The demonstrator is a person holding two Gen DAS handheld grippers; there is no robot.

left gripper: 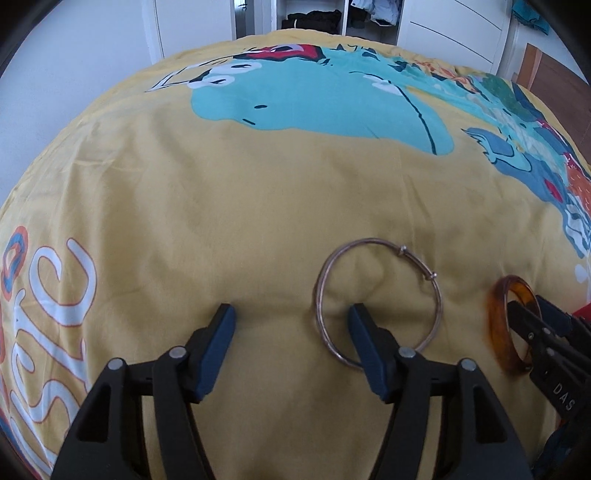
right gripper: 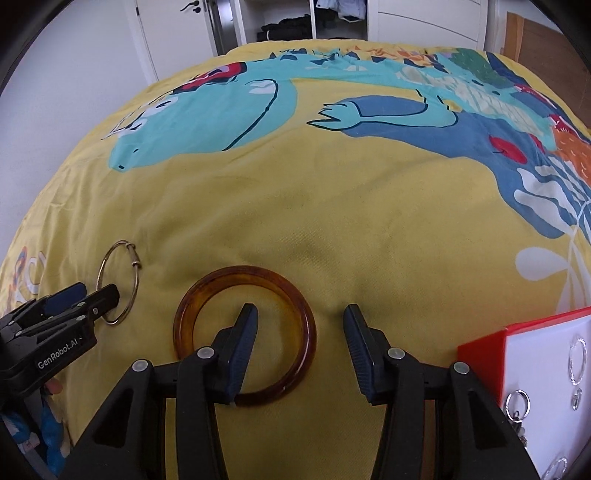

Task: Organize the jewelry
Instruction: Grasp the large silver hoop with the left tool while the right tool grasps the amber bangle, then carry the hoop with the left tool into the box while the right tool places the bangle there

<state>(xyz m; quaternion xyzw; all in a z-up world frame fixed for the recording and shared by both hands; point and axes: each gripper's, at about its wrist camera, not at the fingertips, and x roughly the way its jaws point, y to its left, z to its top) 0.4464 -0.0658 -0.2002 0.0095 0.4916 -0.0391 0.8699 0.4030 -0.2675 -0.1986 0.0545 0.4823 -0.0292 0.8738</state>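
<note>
A thin metal bangle (left gripper: 373, 240) lies flat on the yellow bed cover (left gripper: 258, 184). My left gripper (left gripper: 291, 314) stands open over it, one finger inside the ring and the other outside, with the bangle's left rim between them and untouched. An amber bangle (right gripper: 243, 271) lies to the right of it. My right gripper (right gripper: 301, 314) is open astride the amber bangle's right rim, its left finger inside the hoop, pads apart from it. The right wrist view also shows the metal bangle (right gripper: 101, 273) and the left gripper (right gripper: 98, 290). The left wrist view has the amber bangle (left gripper: 493, 325) and the right gripper (left gripper: 524, 304).
A red jewelry box (right gripper: 480, 343) with a white insert holding several silver rings (right gripper: 578, 354) sits on the bed just right of my right gripper. The printed cover stretches away to an open wardrobe (right gripper: 306, 22) and a door (right gripper: 166, 29).
</note>
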